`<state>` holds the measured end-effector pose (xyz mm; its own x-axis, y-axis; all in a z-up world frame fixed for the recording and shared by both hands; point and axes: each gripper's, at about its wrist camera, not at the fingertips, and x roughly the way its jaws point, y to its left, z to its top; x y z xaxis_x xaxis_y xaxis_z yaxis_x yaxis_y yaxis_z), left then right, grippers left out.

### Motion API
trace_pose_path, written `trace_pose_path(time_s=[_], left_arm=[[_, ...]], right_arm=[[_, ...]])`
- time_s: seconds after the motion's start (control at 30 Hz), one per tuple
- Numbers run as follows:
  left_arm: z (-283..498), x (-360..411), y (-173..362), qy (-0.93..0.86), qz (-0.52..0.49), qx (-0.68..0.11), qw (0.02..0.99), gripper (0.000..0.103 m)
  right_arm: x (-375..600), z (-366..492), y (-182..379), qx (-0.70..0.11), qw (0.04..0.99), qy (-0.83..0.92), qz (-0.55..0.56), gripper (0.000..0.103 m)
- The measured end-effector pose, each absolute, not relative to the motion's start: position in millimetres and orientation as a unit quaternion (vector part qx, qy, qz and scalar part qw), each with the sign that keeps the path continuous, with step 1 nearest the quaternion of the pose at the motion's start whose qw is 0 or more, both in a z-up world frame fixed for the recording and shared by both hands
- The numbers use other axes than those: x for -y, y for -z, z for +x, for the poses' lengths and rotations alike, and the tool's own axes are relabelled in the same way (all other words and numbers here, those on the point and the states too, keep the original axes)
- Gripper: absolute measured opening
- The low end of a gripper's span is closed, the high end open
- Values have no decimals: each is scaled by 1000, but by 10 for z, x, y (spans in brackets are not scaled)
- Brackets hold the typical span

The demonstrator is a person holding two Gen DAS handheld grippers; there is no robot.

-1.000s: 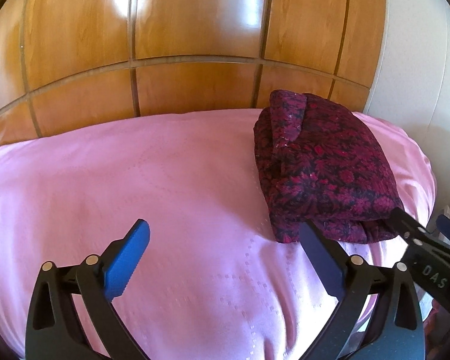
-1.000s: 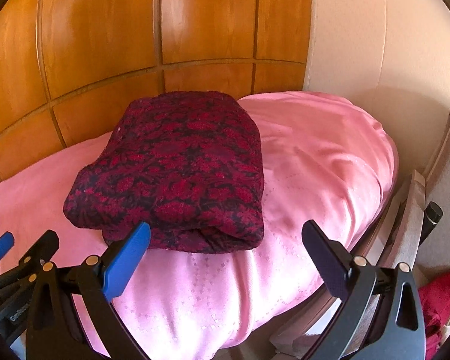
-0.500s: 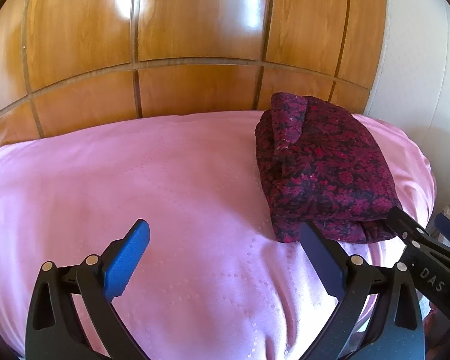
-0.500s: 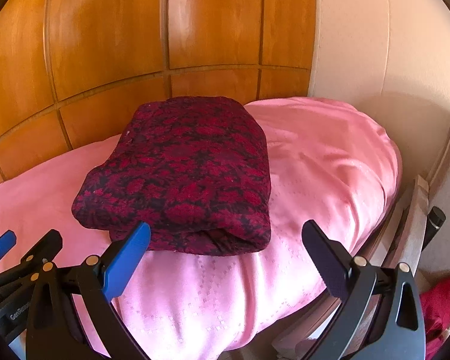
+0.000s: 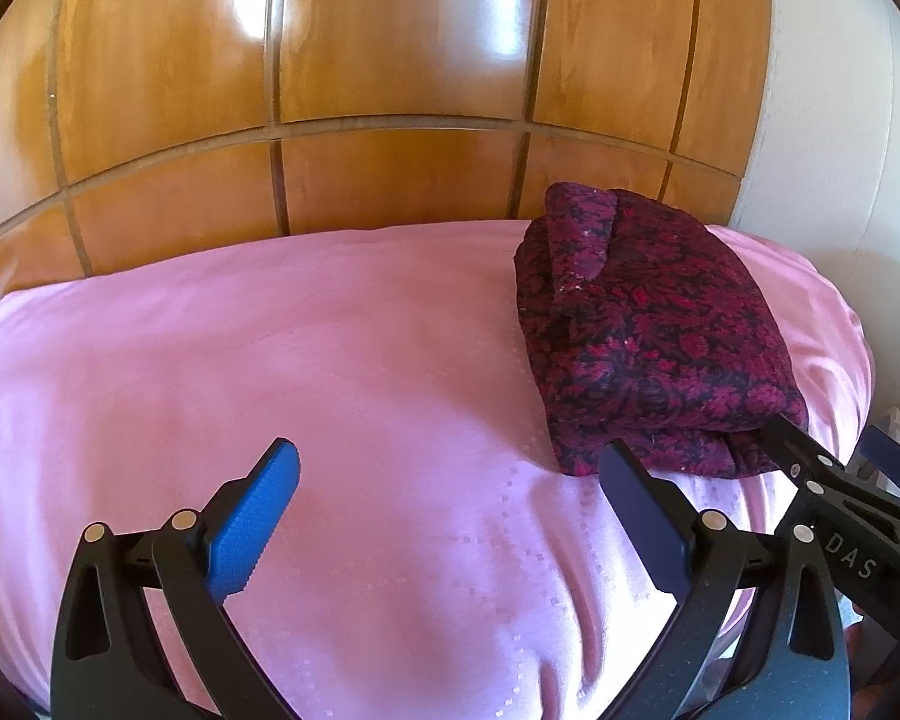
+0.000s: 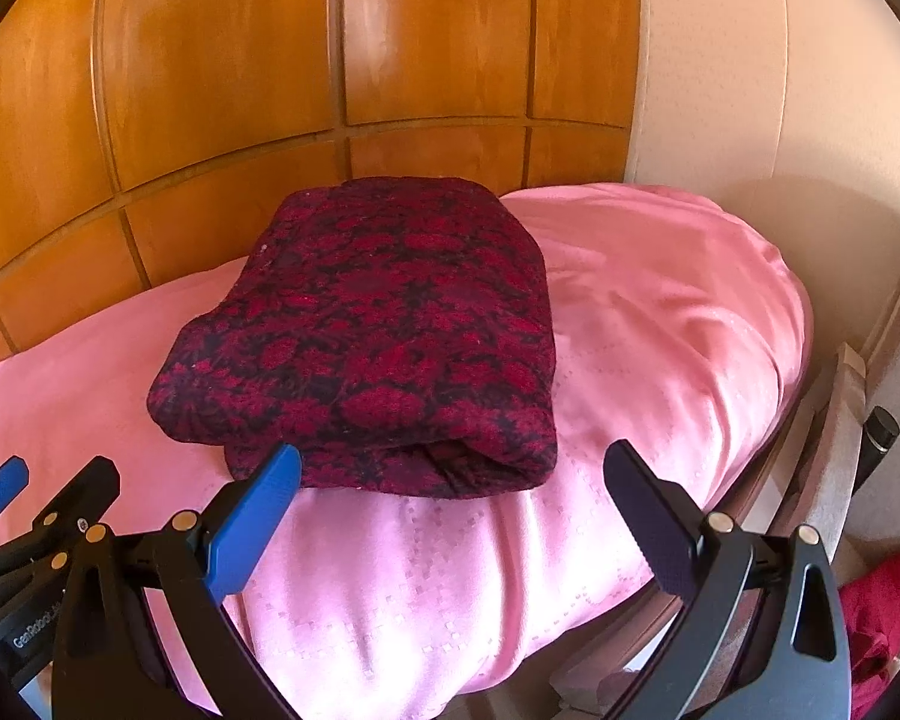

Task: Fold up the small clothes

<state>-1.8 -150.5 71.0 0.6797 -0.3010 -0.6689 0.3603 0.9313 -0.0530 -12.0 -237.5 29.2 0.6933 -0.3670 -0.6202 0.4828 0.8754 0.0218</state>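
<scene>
A folded dark red floral garment [image 6: 378,336] lies on the pink bedspread [image 5: 330,360] near its right edge, close to the wooden panelling [image 5: 390,72]. The left gripper [image 5: 450,510] and right gripper [image 6: 450,510] both hover spread wide, holding nothing, the right one just short of the garment's near fold

Bright daylight, glare patches on wood panels [image 5: 390,60]; sharp centre, fisheye-bent dark corners.
</scene>
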Motion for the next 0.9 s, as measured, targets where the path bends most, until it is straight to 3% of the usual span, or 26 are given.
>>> trace_pose_path(time_s=[0.9], left_arm=[[-92, 1476, -761, 178, 45, -344, 921, 98]], right_arm=[[2361, -141, -246, -316, 917, 219, 102, 101]])
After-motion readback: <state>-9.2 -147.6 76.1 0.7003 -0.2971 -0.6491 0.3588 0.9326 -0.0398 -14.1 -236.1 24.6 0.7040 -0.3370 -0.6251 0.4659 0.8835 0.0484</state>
